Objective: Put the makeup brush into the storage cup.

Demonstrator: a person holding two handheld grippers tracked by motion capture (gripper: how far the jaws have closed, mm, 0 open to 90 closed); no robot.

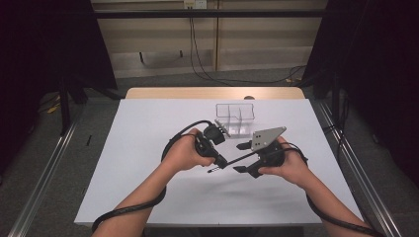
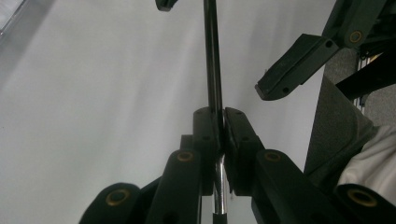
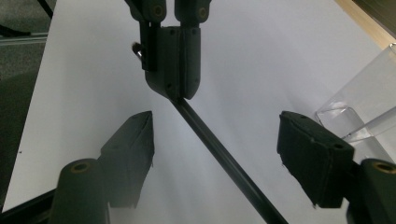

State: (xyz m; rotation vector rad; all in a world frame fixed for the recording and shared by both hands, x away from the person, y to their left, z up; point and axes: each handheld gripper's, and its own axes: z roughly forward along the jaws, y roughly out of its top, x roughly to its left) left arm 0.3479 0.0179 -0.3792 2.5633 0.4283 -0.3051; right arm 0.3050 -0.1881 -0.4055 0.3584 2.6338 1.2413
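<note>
near edge: the bench [image 1: 148,197] is bare white in front of both hands, loads of room to slide in
left side: open bench, nothing on it
back centre: clear divided box [image 1: 235,118] stands just behind the tongs, blocks a straight push forward
middle: thin black rod [image 1: 237,159] runs across between the left tongs [image 1: 218,161] and right tongs [image 1: 242,158], so that gap's barred
right side: narrow bare strip to the edge

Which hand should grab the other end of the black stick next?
Right, probably. The left tongs are already shut on the black stick, which runs between the open right tongs, pads clear on both sides. Closing them should take it.
</note>
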